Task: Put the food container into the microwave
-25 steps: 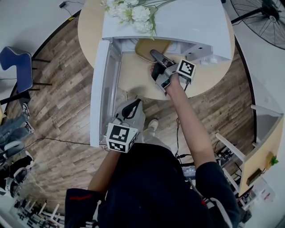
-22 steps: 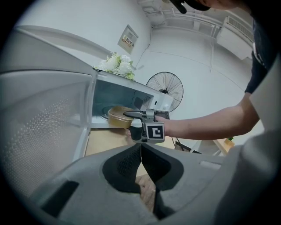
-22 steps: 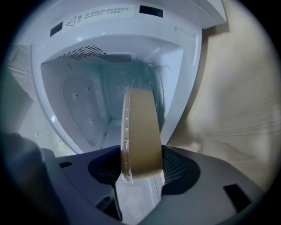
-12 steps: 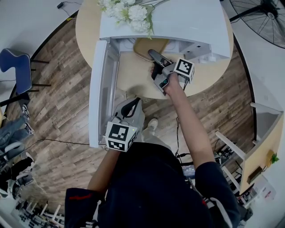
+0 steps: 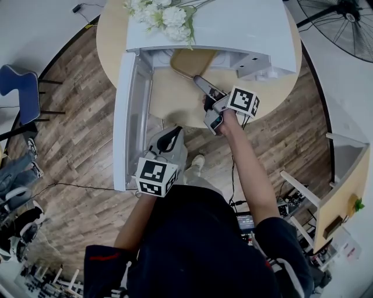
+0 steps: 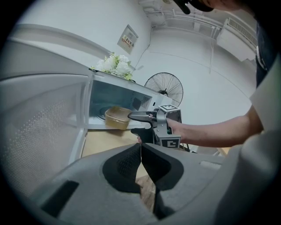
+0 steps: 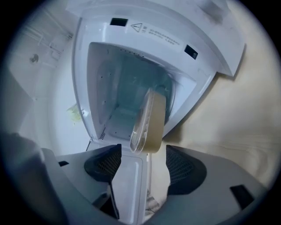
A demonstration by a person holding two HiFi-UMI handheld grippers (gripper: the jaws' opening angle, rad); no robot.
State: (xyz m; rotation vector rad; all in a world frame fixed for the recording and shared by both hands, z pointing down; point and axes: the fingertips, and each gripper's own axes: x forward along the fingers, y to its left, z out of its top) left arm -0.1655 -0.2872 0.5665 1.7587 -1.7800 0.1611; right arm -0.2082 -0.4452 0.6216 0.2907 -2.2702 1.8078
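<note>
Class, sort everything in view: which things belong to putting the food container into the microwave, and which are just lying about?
Job: food container; microwave; open microwave door; right claw, its jaws just opened, container just beyond them.
Lying about: white flowers; fan; blue chair.

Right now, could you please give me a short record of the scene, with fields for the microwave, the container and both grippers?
microwave: stands on the round table, door swung open
food container: inside the cavity, near the opening
right gripper: jaws apart, they have just been opening; container just ahead of them, not gripped
left gripper: jaws together, empty, held near the open door
top of microwave: white flowers
</note>
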